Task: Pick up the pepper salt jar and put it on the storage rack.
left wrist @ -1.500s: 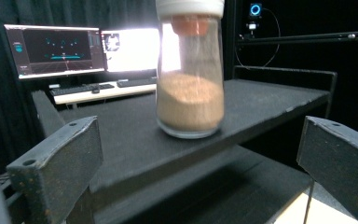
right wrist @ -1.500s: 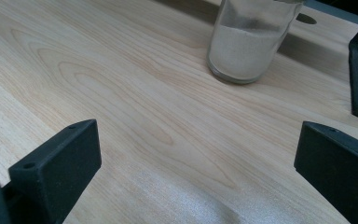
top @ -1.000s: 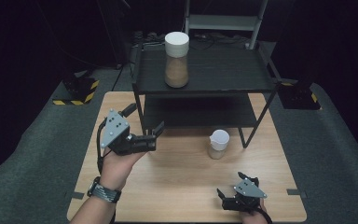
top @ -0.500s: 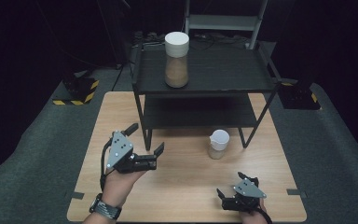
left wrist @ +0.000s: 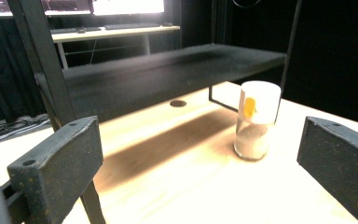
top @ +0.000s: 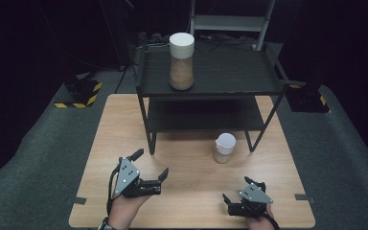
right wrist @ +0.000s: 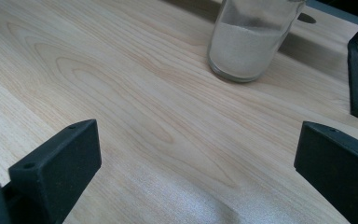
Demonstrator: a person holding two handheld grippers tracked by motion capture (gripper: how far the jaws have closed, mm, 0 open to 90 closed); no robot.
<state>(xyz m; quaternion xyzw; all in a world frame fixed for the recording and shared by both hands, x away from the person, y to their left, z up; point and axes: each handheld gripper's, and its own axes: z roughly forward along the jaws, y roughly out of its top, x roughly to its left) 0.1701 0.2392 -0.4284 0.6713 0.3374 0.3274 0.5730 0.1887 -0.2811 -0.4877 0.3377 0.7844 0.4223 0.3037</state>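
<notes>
Left gripper (top: 151, 166) low over the wooden tabletop (top: 187, 191), fingers apart and empty, right gripper (top: 239, 191) near the front edge, fingers apart, small white-lidded jar (top: 224, 147) upright beside the black shelf rack (top: 211, 86), tall jar (top: 181, 60) on top

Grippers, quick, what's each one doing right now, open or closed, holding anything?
Left gripper: open, holding nothing, above the table.
Right gripper: open, holding nothing, low over the table.
</notes>
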